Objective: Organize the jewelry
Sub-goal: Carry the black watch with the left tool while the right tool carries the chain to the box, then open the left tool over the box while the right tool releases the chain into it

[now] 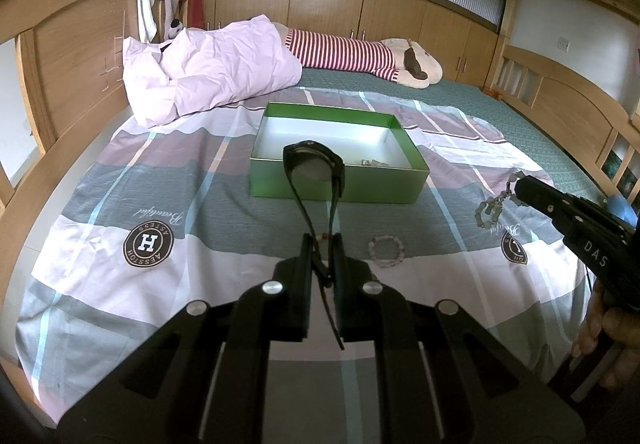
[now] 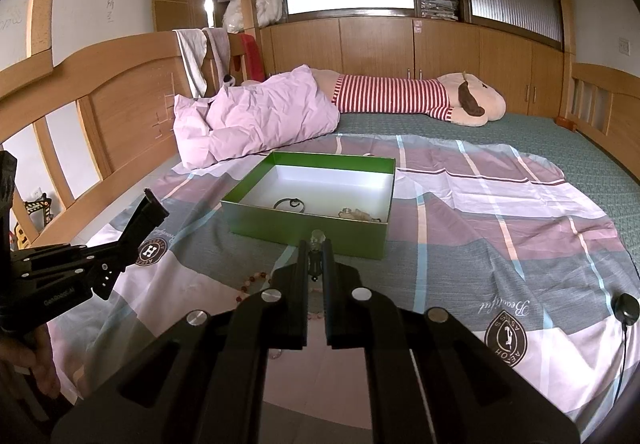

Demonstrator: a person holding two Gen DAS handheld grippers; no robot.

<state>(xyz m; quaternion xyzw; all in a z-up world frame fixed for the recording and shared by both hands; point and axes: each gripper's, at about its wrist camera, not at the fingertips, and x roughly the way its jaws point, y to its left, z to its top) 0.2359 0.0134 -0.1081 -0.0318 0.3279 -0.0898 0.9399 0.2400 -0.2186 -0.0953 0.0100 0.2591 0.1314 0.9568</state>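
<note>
Left gripper [image 1: 322, 244]: pressed together on the strap of a black watch [image 1: 314, 163]. I hold it by the strap ends so the face stands up and forward, clear of my fingers, level with the near wall of the green box [image 1: 340, 189]; the watch hangs above the bedspread, short of the box, not yet over its opening.

Right gripper [image 2: 316, 244]: nearly closed, pinching a beaded string [image 1: 494, 205]. In the right wrist view only a clear bead and a dark fitting show between the fingers; the left wrist view shows grey-green beads dangling below the tip. I judge the grip is at one end so the rest can trail down into the box.

Pale pink bead bracelet [image 1: 386, 247]: lying flat on the bedspread, just ahead of my left gripper, untouched. A second run of reddish beads [image 2: 250, 284] lies on the bedspread near my right gripper.

Green box: open, lid absent, set on the bedspread [image 1: 120, 171] ahead of both grippers. Inside, a dark ring-shaped piece [image 2: 289, 204] and a pale cluster [image 2: 358, 213] by the near wall. Judged: sorting partly done.

Beyond: pink pillow [image 1: 208, 71], striped plush toy [image 1: 360, 53], wooden headboard [image 1: 76, 55].
</note>
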